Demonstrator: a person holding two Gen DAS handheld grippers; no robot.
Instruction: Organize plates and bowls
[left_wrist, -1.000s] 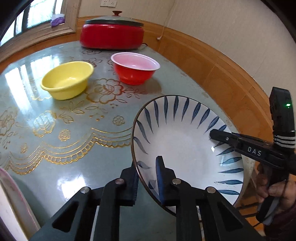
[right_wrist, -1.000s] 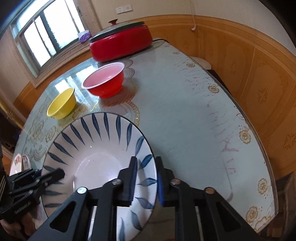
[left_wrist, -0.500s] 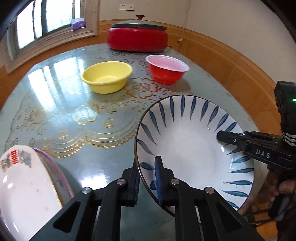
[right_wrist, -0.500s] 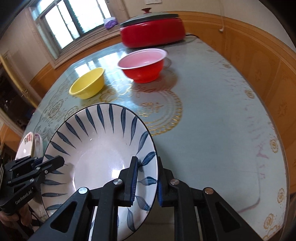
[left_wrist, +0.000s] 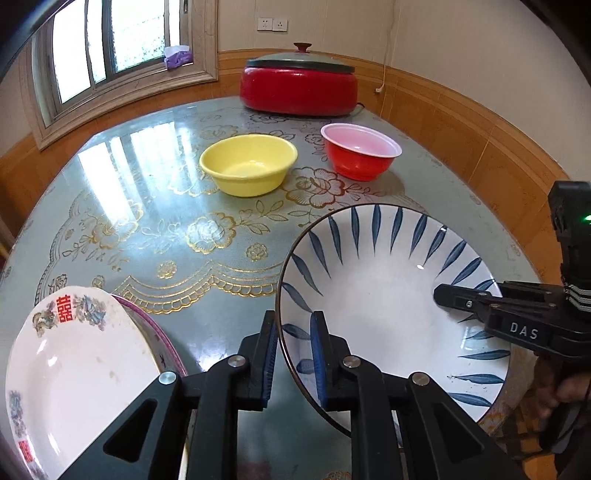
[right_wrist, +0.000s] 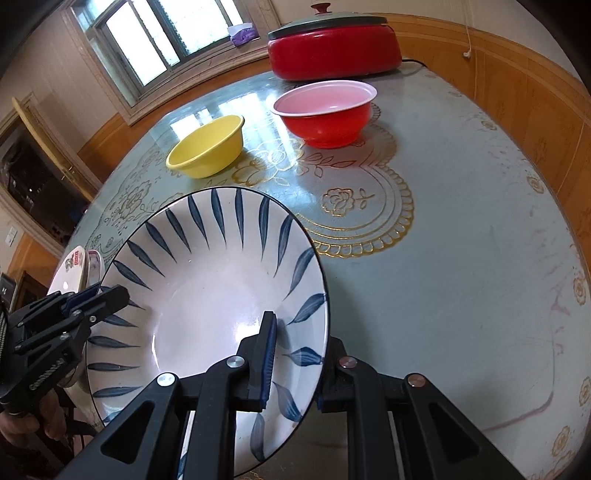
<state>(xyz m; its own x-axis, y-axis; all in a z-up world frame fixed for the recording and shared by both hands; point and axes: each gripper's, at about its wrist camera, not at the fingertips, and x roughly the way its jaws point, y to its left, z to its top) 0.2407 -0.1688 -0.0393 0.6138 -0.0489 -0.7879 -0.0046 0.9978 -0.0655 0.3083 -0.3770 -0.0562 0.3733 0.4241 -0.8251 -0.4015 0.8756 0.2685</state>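
Between both grippers: blue-leaf plate (left_wrist: 391, 295), carried at the near edge of the desk (left_wrist: 155, 221), whether its underside touches the top I can't tell. Left gripper (left_wrist: 293, 354) pinches the plate's near-left rim, one pad inside, one outside. Right gripper (right_wrist: 295, 354) clamps the opposite rim the same way, inner pad on the white face, outer pad behind the edge. Plate is tilted, with its face turned up toward both cameras.

Just left of the left gripper: white plate with red characters (left_wrist: 70, 373), leaning against a pink-rimmed plate (left_wrist: 155, 332) behind it, both at the desk's edge.

Ahead of the grippers, well apart from the held plate: yellow bowl (left_wrist: 249, 164) and red bowl with pale inside (left_wrist: 360, 157), side by side, upright, not touching. Further ahead, at the far end of the desk: red electric pot (left_wrist: 299, 86), lid on.

A hand (left_wrist: 561, 395) holds the right gripper's handle below the plate edge.
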